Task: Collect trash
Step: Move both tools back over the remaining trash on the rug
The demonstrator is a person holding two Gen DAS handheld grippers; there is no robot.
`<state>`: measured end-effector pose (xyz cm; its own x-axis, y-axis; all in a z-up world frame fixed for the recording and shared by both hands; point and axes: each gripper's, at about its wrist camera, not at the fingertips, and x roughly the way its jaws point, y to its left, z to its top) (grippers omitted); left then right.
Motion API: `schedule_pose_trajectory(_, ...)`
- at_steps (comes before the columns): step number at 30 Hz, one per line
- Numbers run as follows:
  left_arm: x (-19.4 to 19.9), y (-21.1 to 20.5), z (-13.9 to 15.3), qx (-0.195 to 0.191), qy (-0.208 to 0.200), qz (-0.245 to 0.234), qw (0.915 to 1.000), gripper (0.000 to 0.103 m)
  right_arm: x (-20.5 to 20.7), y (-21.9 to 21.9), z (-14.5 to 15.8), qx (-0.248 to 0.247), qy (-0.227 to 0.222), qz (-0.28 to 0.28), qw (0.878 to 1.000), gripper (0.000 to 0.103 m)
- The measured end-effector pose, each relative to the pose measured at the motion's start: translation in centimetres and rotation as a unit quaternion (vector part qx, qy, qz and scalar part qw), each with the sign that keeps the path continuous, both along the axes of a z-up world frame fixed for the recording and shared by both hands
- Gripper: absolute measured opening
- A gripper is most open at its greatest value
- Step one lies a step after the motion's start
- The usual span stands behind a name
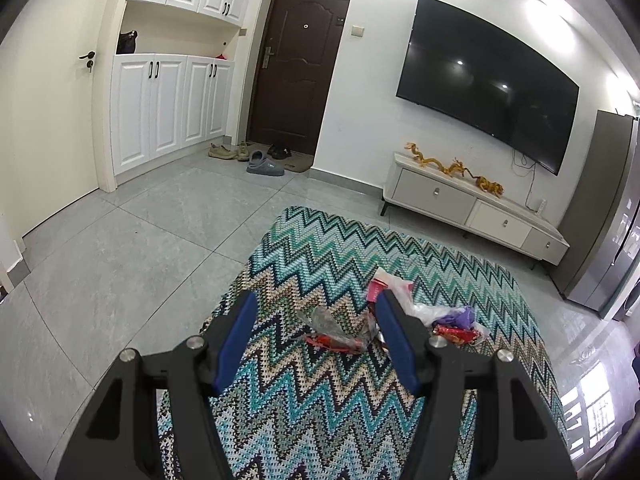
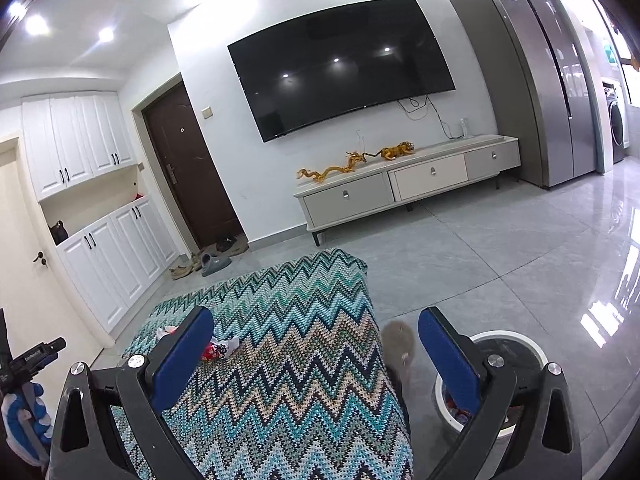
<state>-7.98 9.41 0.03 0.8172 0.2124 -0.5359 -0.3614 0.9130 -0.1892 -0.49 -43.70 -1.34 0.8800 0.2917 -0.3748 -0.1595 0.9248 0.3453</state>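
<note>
While both grippers' fingers stood released and empty, the left gripper (image 1: 314,316) hovered over a crumpled wrapper (image 1: 334,330) on the zigzag-covered desk (image 1: 312,412); grasping it appeared next, then the bin (image 2: 516,344).

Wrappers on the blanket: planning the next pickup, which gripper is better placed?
Left. The left gripper is open with a wrapper just ahead between its fingers; the right gripper sits beside the bin.
</note>
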Motion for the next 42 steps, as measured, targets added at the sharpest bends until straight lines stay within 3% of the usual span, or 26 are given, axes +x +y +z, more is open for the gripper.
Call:
schedule_pose_trajectory(13, 1.2, -0.2, -0.7, 0.004, 0.017, 0.002, 0.9998, 0.060, 1.7, -0.8, -0.9, 0.011, 0.015, -0.006, 1.000, 0.103)
schedule_pose_trajectory(25, 4.4, -0.2, -3.8, -0.004, 0.059, -0.007, 0.9982, 0.060, 4.7, -0.7, -3.5, 0.011, 0.061, -0.012, 0.998, 0.103)
schedule_pose_trajectory(42, 6.8, -1.7, -4.3, 0.012, 0.057, -0.037, 0.9976, 0.060, 5.5, 0.7, -4.1, 0.004, 0.076, -0.004, 0.997, 0.103)
